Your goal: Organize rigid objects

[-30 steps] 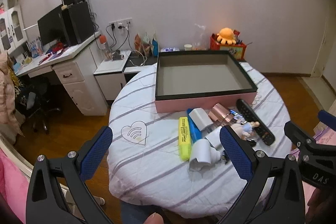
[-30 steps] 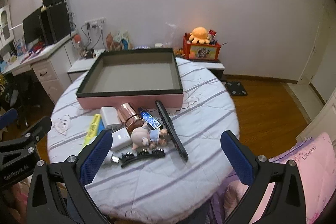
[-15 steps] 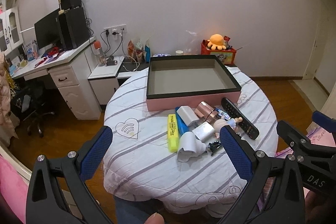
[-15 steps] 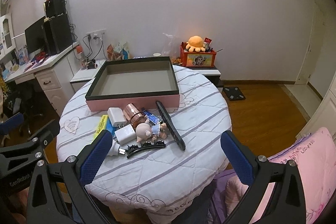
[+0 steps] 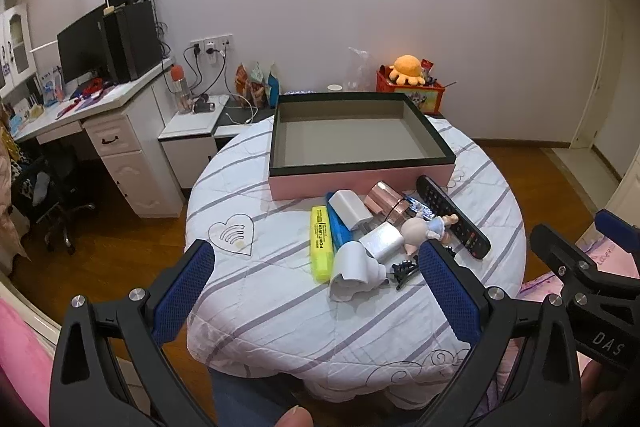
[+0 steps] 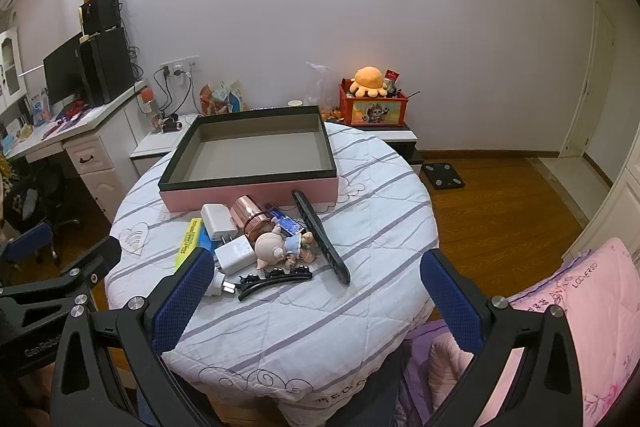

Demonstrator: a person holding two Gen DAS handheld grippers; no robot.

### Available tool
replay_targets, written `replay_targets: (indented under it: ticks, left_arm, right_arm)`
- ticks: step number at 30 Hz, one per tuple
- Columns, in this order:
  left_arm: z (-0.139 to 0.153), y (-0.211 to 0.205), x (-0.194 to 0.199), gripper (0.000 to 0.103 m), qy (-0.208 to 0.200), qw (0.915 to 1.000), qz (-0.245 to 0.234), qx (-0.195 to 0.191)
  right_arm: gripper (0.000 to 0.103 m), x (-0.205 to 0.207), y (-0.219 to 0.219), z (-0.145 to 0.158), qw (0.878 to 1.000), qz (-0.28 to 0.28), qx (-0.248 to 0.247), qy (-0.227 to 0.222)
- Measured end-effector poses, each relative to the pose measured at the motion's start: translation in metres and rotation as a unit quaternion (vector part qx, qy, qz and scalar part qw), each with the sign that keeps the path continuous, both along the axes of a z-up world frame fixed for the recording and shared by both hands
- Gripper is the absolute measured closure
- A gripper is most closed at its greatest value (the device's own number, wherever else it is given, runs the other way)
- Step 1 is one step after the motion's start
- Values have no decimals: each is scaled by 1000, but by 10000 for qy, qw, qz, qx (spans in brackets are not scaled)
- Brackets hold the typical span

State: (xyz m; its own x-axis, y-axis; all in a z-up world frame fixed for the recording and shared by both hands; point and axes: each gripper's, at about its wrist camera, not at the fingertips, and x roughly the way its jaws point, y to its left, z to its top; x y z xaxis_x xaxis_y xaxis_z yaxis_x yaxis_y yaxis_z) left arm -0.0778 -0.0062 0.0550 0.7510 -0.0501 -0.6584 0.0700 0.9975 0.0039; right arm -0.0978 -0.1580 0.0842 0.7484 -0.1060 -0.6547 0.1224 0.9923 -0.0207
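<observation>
Your left tongs [image 5: 316, 287] and right tongs [image 6: 314, 285] hang released above the table's [image 6: 360, 307] near edge. The clutter [image 6: 260, 239] lies mid-table, touching; one careless grab could scatter it. Beyond sits the empty box [image 6: 248, 183].

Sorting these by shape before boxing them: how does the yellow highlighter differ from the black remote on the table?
The highlighter is bright yellow with a printed label; the remote is black with rows of buttons. The highlighter is shorter and blockier, the remote longer and flatter. The highlighter lies at the left edge of the pile, the remote at the right edge. Both lie flat on the striped cloth, outside the pink box, pointing roughly toward it.
</observation>
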Motion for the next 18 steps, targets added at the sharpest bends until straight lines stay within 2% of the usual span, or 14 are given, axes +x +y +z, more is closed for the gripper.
replay_targets:
  ticks: [18]
  left_arm:
    - [-8, 5, 15, 0, 133, 9999, 78, -1]
  right_arm:
    - [0, 19, 2, -9, 9998, 125, 45, 161]
